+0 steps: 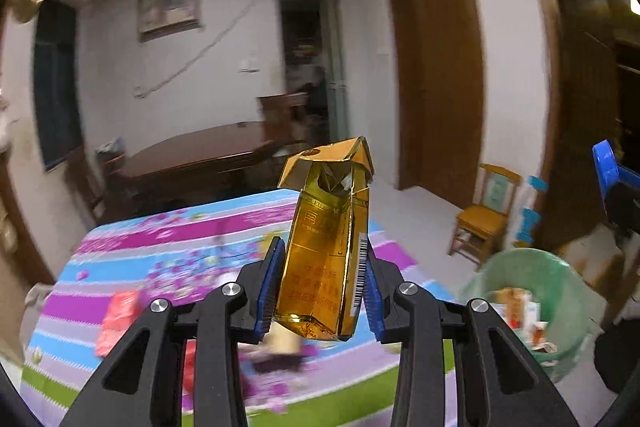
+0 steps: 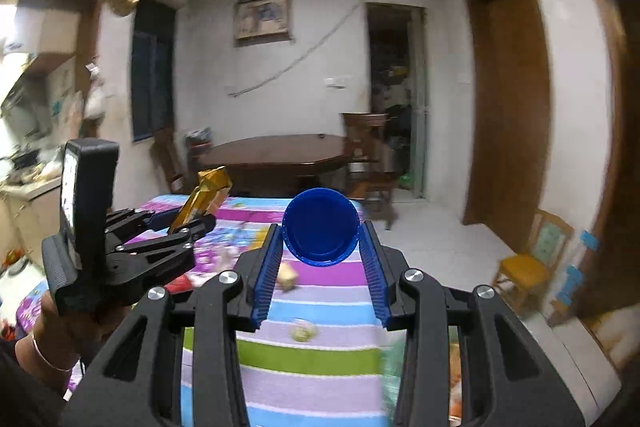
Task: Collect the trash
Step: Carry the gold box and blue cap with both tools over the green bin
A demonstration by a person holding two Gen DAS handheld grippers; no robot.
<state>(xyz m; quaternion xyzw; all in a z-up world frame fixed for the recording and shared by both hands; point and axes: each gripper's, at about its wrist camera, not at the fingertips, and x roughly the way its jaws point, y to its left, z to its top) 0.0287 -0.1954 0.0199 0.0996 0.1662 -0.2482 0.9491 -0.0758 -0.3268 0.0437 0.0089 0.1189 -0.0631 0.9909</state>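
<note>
Trash: gold packet (image 1: pixel 326 255) was clamped upright in left claw (image 1: pixel 322 273) above striped worktop (image 1: pixel 160 251) | blue cap (image 2: pixel 321 230) was pinched in right claw (image 2: pixel 322 251) | green bin (image 1: pixel 532 311) sat right of worktop

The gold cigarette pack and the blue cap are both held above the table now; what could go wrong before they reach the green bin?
1. The left gripper pinches only the lower part of the crumpled gold cigarette pack; it may tilt or slip out.
2. The right gripper holds the round blue cap just at its fingertips, so it could pop free.
3. The green bin sits low beside the table; an early release may miss it.
</note>
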